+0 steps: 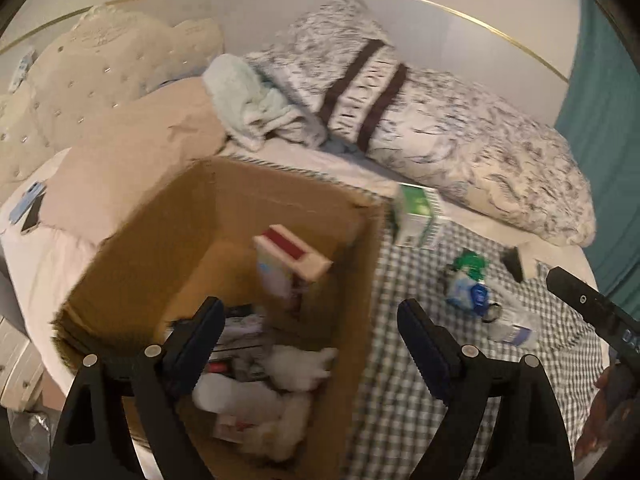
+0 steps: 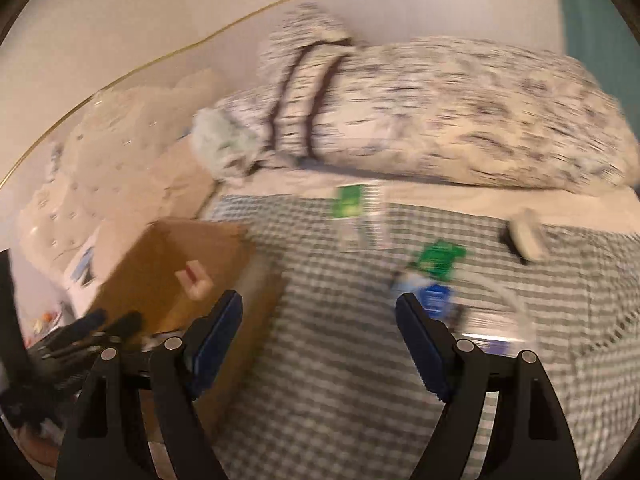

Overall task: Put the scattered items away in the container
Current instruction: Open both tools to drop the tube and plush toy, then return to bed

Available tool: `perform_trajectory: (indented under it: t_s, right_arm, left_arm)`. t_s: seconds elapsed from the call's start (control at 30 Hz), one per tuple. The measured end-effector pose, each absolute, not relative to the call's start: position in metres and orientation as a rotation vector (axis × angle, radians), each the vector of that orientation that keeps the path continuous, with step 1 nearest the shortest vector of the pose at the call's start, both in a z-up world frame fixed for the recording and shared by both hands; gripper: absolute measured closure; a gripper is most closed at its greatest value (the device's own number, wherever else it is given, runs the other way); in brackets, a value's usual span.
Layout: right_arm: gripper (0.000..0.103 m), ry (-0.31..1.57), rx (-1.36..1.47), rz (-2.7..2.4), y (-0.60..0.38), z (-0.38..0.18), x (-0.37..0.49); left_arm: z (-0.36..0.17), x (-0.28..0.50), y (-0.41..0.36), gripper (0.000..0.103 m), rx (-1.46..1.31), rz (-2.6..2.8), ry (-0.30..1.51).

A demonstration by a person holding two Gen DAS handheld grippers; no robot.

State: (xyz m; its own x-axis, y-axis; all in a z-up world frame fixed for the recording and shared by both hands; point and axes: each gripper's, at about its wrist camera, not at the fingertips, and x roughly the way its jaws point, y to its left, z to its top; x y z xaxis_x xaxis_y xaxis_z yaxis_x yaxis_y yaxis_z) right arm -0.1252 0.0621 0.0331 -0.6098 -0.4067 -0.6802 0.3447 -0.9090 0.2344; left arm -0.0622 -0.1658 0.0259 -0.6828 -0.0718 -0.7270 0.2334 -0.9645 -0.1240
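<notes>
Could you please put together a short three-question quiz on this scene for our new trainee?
1. True or false: the left gripper is open and holds nothing.
2. Where does the green-and-white carton stand? A) inside the cardboard box B) on the checked cloth beside the box C) on the patterned pillow
3. Fill in: the right gripper hovers over the ____ cloth, jaws apart.

Key: 1 true; 2 B; 3 checked.
</notes>
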Motion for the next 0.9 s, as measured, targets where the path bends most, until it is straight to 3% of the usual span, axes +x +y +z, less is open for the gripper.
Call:
perform_trajectory:
  t_s: [0.4, 0.9]
  right_arm:
    - [0.024, -0.216, 1.170, -2.722, 0.210, 0.005, -0.137]
    - [0.024, -0.258, 1.338, -2.621, 0.241, -0.065, -0.166]
  left_arm:
    - [-0.005, -0.095, -0.041, 0.012, 1.325, -2.826, 0.172]
    - [-0.071, -0.181, 0.015, 0.012, 1.484, -2.861, 0.105]
